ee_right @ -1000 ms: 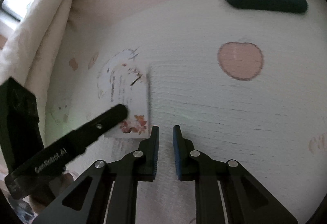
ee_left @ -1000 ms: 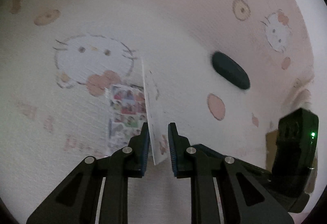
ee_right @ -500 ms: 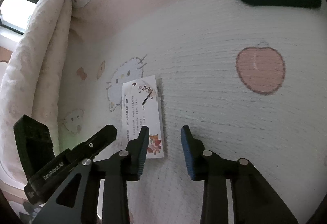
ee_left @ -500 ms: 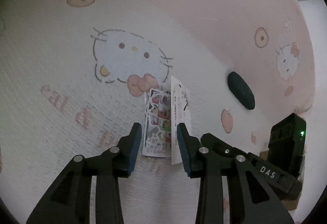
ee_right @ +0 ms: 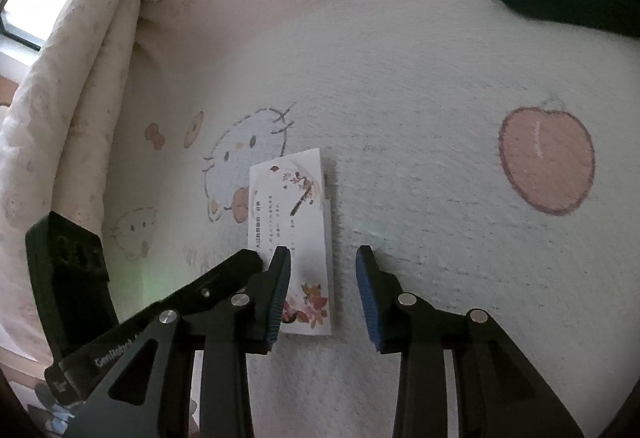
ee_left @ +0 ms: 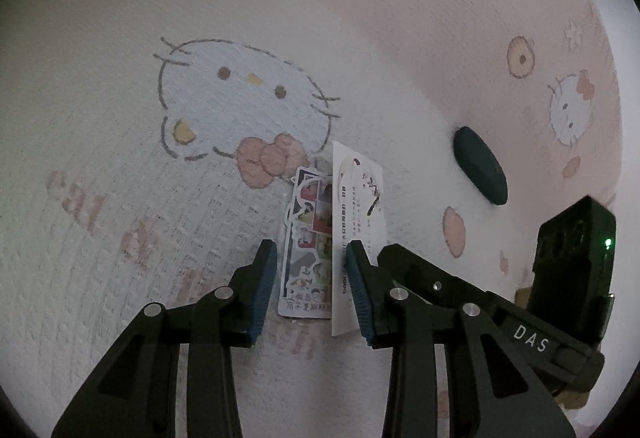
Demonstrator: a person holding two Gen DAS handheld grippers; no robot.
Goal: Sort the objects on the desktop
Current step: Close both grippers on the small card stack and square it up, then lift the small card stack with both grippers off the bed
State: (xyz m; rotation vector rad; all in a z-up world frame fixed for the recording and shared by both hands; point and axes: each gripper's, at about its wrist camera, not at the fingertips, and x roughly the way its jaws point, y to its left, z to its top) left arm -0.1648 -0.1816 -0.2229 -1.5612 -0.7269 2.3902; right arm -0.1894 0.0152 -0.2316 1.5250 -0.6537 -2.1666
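On right gripper (ee_left: pixel 476 302) arm: "DAS" | card (ee_right: pixel 296 238): print illegible

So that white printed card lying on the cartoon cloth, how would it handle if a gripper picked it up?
The white printed card looks thin and flat, so probably light and slightly bendy. Lying flush on the textured cloth, its edge seems hard to catch; a push would likely slide it.

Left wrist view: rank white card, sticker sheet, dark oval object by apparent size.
1. white card, tallest, though its lower part is hidden behind a finger.
2. sticker sheet, partly covered by the card.
3. dark oval object; it lies farther from the camera, so true size is unsure.
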